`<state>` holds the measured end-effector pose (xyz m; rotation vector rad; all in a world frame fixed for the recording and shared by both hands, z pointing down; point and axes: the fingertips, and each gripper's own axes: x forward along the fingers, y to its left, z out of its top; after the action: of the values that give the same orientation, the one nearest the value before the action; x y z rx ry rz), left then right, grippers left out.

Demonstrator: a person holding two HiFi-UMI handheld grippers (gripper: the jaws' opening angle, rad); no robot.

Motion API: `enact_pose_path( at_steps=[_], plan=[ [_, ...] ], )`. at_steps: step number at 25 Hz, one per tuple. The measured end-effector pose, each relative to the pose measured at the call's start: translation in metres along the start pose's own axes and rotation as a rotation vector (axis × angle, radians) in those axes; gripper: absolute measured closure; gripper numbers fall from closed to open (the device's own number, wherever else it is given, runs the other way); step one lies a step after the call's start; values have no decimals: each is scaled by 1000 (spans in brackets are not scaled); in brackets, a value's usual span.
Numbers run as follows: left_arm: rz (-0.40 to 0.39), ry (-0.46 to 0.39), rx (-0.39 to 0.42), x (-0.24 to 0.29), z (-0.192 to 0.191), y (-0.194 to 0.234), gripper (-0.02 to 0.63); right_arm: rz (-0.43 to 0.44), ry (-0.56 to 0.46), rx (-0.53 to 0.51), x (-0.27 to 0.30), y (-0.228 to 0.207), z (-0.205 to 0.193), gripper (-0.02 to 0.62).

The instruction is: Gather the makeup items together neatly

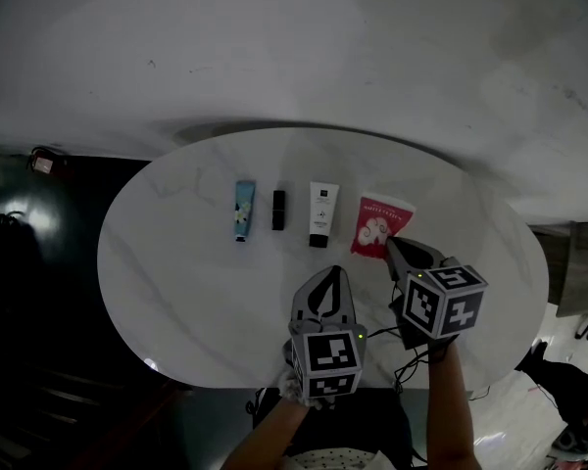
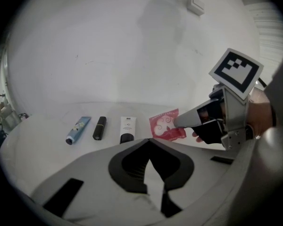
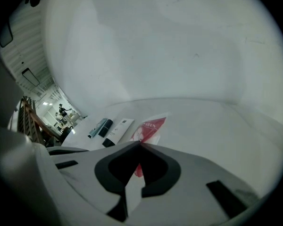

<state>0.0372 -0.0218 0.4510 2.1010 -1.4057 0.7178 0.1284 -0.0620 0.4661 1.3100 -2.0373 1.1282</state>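
Red sachet (image 1: 379, 226) beside white tube (image 1: 322, 213) on marble table (image 1: 196, 292)

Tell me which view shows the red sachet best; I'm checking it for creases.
Head view: the red sachet shows nearly whole from above, one corner hidden by the right claw. The left gripper view shows it partly behind that claw; the right gripper view hides its near end behind its own claw.

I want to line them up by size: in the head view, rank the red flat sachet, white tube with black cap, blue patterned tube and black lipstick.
1. Red flat sachet
2. White tube with black cap
3. Blue patterned tube, only slightly smaller
4. Black lipstick
All similarly distant.
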Motion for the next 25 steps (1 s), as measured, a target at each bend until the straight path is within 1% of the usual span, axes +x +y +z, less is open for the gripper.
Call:
enact_pose_path(
  at_steps=[4, 9, 14, 18, 25],
  plan=[
    [5, 3, -6, 1, 1, 3, 578, 7, 29, -14, 8, 1, -1, 580],
    [3, 1, -7, 2, 3, 4, 578, -27, 72, -33, 15, -9, -4, 580],
    [-1, 8, -6, 4, 1, 5, 578, -45, 88, 15, 20, -18, -9, 578],
    [-1, 12, -5, 5, -1, 5, 578, -53, 69, 69, 20, -23, -10, 578],
    [-7, 20, -1, 5, -3, 5, 578, -60, 54, 114, 20, -26, -12, 578]
  ],
)
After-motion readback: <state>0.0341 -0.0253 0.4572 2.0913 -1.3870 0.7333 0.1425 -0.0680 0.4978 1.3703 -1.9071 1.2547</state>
